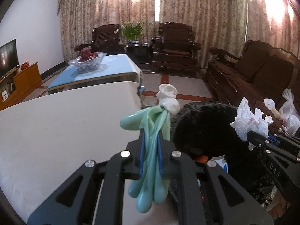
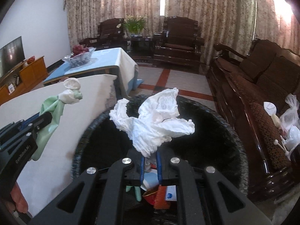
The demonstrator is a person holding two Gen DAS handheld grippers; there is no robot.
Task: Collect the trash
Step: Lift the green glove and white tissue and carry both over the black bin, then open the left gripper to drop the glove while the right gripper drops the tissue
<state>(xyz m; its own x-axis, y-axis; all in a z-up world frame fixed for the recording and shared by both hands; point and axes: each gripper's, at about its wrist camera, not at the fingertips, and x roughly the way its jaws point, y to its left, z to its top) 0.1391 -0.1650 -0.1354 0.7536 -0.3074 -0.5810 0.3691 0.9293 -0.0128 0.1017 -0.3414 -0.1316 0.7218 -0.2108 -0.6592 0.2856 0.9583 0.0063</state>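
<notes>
Trash hung from both tools over the bin. The left tool (image 1: 150, 140) was clamped on a green rubber glove (image 1: 150, 123) with a white glove (image 1: 168, 99) knotted at its far end, poised above the desk (image 1: 56, 123) edge at about nine o'clock from the black bin (image 2: 234, 131). The right tool (image 2: 150, 159) was pinched tight on a crumpled white tissue (image 2: 155, 120), directly above the bin's mouth, where a carton and orange scraps already lay.

To drop cleanly, I judged the left tool should come further over the opening before letting go, since the glove's fingers dangled near the rim and could drape over it. The tissue looked light enough to drift, so lowering it first seemed wise.

Readable writing: "DAS" on the right tool's side in the left view, and what looked like "GenRobot.AI" on the left tool's side.

More bags (image 2: 290, 116) sat on the sofa (image 2: 253, 86) at three o'clock.
</notes>
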